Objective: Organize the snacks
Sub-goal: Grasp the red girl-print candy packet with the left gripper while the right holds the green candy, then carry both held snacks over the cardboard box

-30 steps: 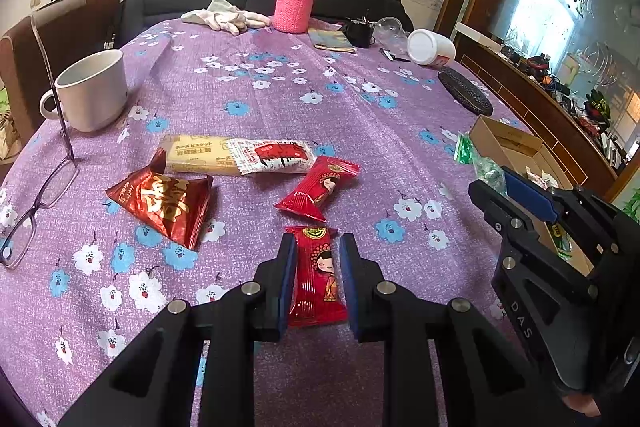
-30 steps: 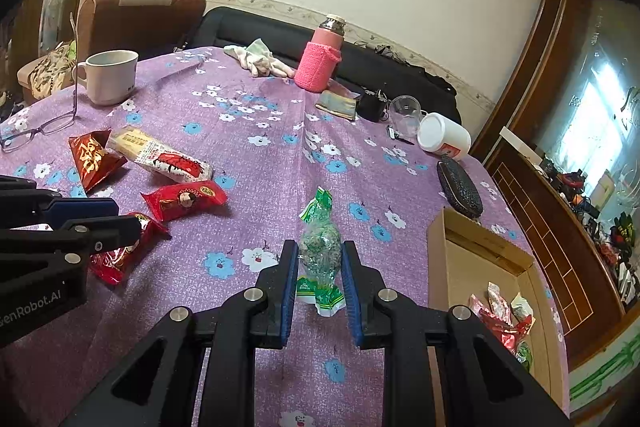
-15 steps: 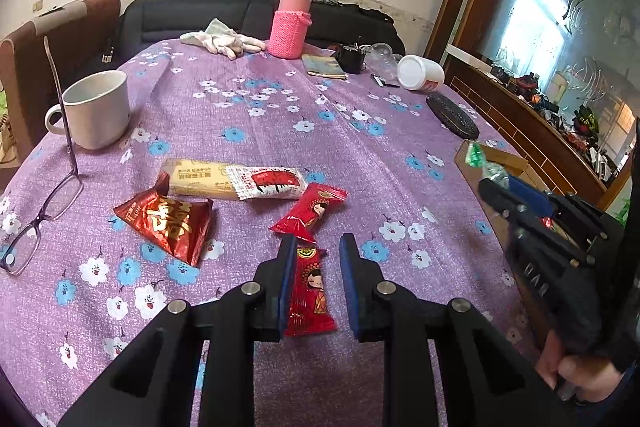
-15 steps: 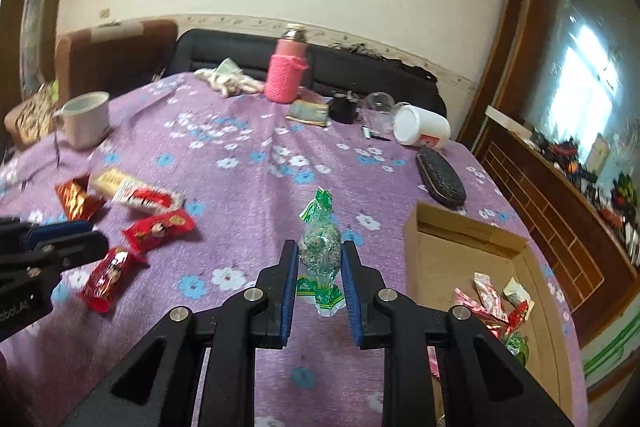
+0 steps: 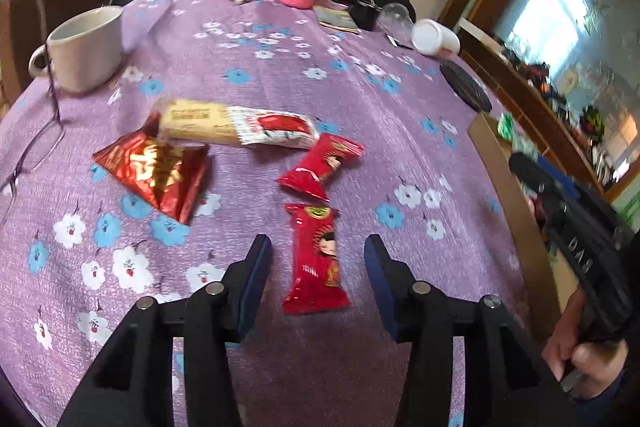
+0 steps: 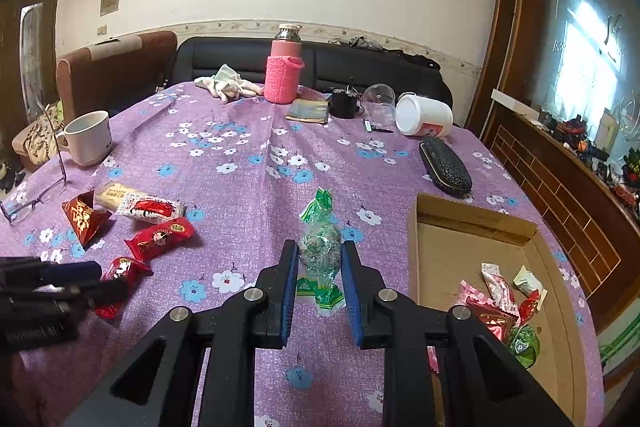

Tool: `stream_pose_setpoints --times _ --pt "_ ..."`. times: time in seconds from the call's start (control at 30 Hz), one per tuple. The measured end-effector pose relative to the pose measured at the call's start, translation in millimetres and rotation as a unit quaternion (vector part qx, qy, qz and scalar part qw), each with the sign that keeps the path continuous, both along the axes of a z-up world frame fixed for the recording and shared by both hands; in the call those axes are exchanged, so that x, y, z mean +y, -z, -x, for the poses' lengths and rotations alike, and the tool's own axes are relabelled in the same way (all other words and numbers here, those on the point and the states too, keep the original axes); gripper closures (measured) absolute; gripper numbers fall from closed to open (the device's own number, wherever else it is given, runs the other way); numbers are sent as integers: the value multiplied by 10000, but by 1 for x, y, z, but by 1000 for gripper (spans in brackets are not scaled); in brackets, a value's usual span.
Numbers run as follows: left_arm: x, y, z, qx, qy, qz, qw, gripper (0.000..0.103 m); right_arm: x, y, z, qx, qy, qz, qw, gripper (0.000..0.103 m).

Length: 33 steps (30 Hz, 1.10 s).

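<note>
My left gripper (image 5: 318, 259) is open, its jaws on either side of a red snack packet (image 5: 316, 259) that lies flat on the purple tablecloth. A second red packet (image 5: 322, 165), a long biscuit pack (image 5: 236, 125) and a red foil bag (image 5: 158, 173) lie beyond it. My right gripper (image 6: 320, 267) is shut on a green-wrapped candy (image 6: 320, 247), held above the table left of the cardboard box (image 6: 472, 223). The box holds several snacks (image 6: 500, 307).
A white mug (image 5: 86, 51) and glasses (image 5: 32, 151) are at the left. A pink bottle (image 6: 285, 67), a cloth, a black case (image 6: 444, 171), a white jar (image 6: 424, 121) and a clear cup stand at the far side. A sideboard runs along the right.
My left gripper has opened and let the red packet down onto the cloth. My right gripper has risen and swung toward the box, still holding the green candy.
</note>
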<state>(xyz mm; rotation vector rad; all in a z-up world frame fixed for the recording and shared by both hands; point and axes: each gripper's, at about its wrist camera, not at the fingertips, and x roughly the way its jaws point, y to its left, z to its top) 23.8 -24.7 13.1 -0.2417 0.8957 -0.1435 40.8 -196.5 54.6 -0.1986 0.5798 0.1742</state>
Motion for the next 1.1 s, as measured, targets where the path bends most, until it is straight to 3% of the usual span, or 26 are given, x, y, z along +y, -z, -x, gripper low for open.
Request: stream_pose_setpoints --times 0.07,0.13,0.27,0.43,0.67,0.87,1.1 --pt "-9 2 0 3 40 -277 9996 61 -3 -1 1 -12 4 -54 10000 80" --pt "-17 5 -3 42 28 -566 9984 74 -3 -2 2 -30 -3 -77 10000 80" --pt "-22 6 -1 8 28 -833 9965 84 -2 -2 3 -30 -55 -97 9999 80" --pt "-23 -10 13 -540 -31 -919 9943 84 -4 -3 3 -50 -56 -155 9999 80" --pt "-44 -38 38 -1523 -254 -1825 9710 84 -9 -3 0 57 -89 -329 9994 80" --pt "-63 -43 48 -1763 -296 -2446 9530 84 -11 -3 -1 89 -81 -388 9992 80" --pt "-74 -43 50 -1811 -277 -2711 9449 84 -12 -3 0 81 -78 -409 9991 80"
